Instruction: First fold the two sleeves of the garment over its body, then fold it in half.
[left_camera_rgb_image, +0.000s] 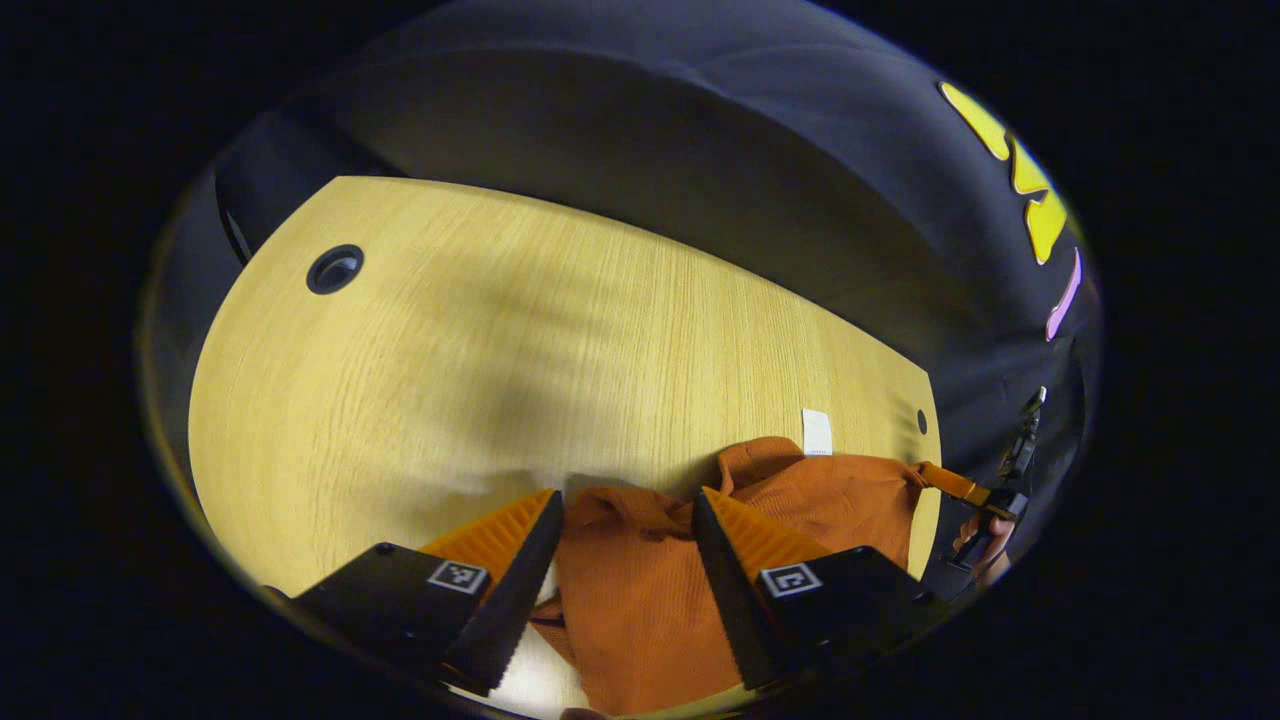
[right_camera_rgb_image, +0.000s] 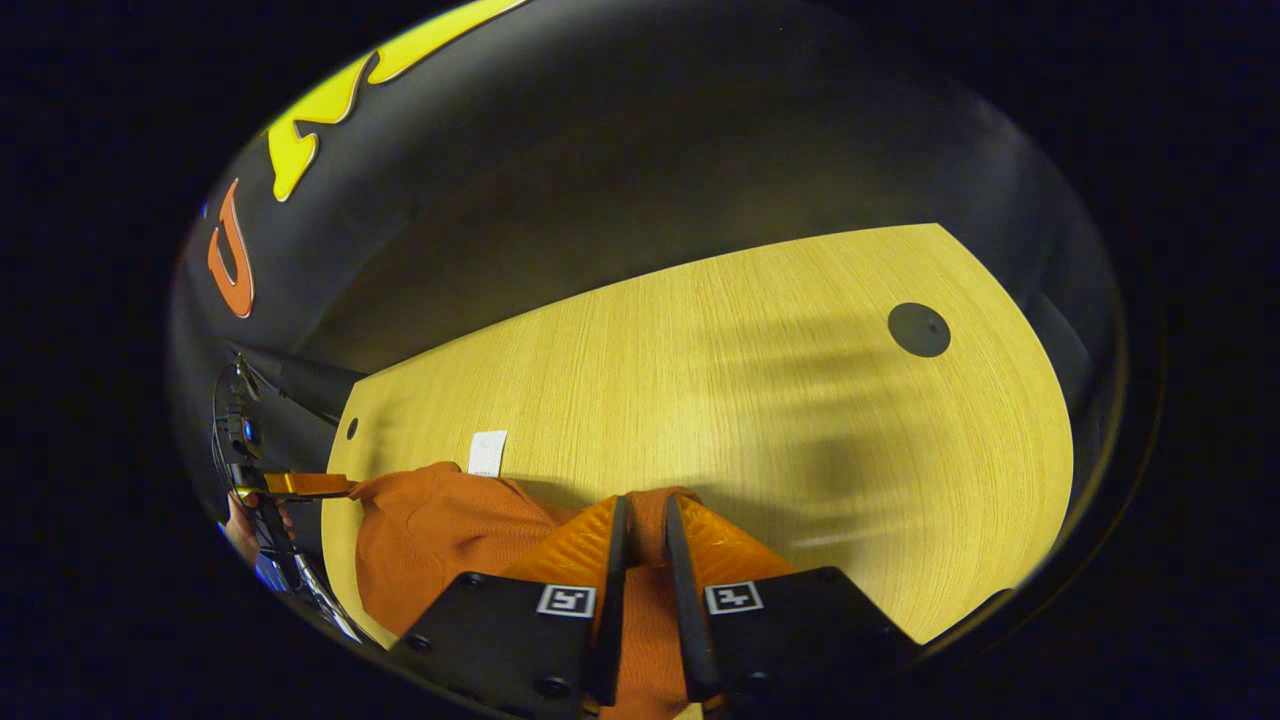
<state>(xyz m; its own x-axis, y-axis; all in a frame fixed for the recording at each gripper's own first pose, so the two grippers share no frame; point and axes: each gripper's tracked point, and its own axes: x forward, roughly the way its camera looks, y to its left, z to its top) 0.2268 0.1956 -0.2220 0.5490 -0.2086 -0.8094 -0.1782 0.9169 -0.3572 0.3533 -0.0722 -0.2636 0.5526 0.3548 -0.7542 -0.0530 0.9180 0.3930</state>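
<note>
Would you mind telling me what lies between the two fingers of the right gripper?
In the right gripper view, a fold of the orange garment lies between the fingers of the right gripper, which stand nearly closed on the cloth above the wooden table.

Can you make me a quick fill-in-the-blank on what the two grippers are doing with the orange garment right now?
1. The right gripper has its fingers nearly closed on a fold of the ____ garment.
2. The left gripper hangs over the garment with its jaws ____.
3. The garment lies on a light ____ table.
4. A small ____ tag sticks out from the garment's far edge.

Missing words: orange; open; wooden; white
</note>
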